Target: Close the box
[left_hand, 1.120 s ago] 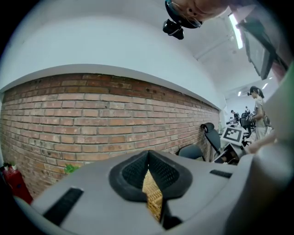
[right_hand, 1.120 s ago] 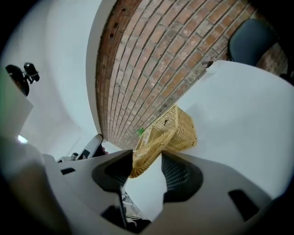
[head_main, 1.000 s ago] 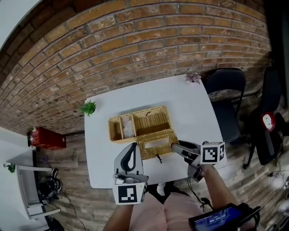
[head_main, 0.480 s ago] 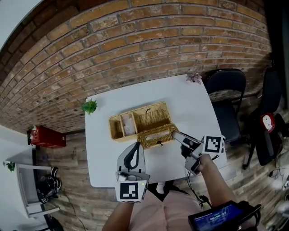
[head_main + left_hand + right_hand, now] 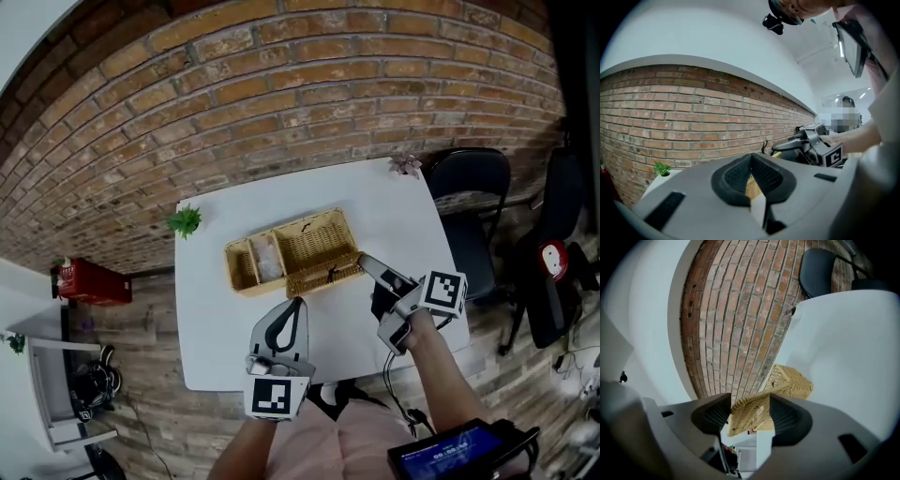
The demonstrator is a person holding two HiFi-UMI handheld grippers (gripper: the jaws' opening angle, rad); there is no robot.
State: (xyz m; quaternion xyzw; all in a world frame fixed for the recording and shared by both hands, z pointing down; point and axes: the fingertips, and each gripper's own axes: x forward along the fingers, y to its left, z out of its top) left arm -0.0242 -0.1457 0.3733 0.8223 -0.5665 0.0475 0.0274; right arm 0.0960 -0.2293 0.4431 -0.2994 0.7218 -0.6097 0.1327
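Swung upright since a second ago: the woven wicker lid [image 5: 323, 275] of our tan wicker box [image 5: 246, 265].
Our right claw [image 5: 366, 262] is opening with the lid's edge between its jaws; our left claw [image 5: 298, 303] is pinched together, empty.

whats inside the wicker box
A pale item sits in the wicker box's middle compartment; the left one looks empty. The raised lid hides the large compartment's near edge.

Head view looks steeply down; both low gripper views face the box [image 5: 309, 246]

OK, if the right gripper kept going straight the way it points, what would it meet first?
The wicker lid, already between the right gripper's opening jaws, then the box.
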